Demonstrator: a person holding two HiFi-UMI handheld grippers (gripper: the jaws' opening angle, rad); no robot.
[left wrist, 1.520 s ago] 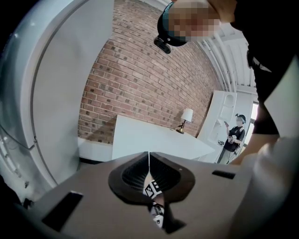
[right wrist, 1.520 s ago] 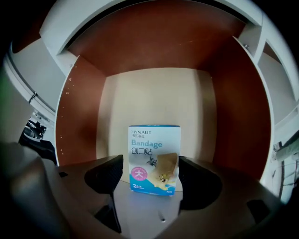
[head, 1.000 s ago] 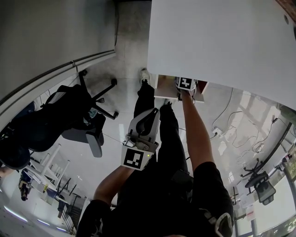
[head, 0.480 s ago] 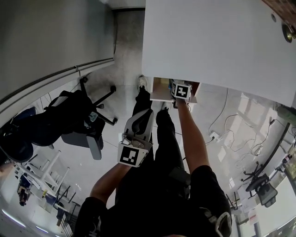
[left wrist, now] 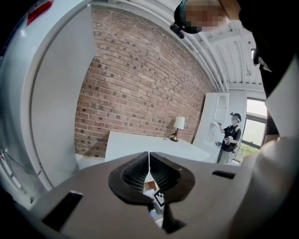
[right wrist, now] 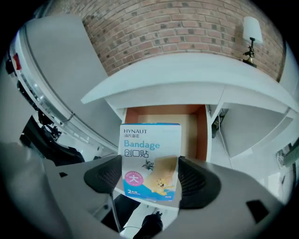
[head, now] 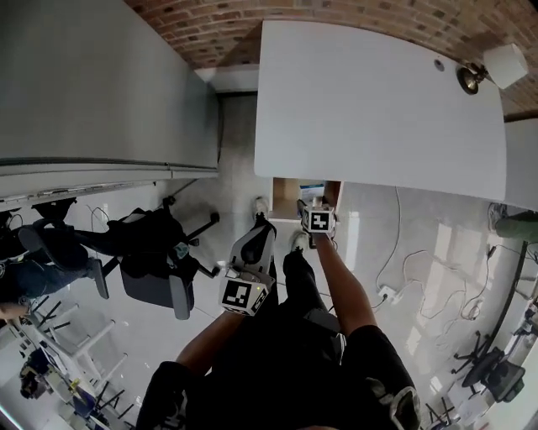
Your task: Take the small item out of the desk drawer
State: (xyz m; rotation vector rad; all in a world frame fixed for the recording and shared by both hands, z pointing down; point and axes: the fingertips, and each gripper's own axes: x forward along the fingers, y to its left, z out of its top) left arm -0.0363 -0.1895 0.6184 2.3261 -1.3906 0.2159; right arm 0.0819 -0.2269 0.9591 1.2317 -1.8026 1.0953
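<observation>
A blue-and-white bandage box [right wrist: 150, 161] stands upright between the pads of my right gripper [right wrist: 150, 175], which is shut on it. Behind it the desk drawer [right wrist: 198, 133] is pulled open under the white desk top [right wrist: 187, 74], and its wooden inside shows nothing else. In the head view my right gripper [head: 309, 203] hangs just in front of the open drawer [head: 286, 189], and the box [head: 312, 190] shows as a pale blue patch. My left gripper [head: 262, 228] is held lower, over the person's legs. It is shut with nothing in it [left wrist: 149, 158].
A table lamp [head: 492, 67] stands on the desk's far right corner by the brick wall [head: 336, 13]. A grey partition [head: 101, 84] runs along the left. A black office chair [head: 155, 269] stands on the left and cables [head: 420, 290] lie on the floor to the right. Another person [left wrist: 230, 137] stands far off.
The head view has swung up, so the whole desk top and brick wall now show. My right gripper has drawn back from the drawer toward the person. The left gripper has barely moved.
</observation>
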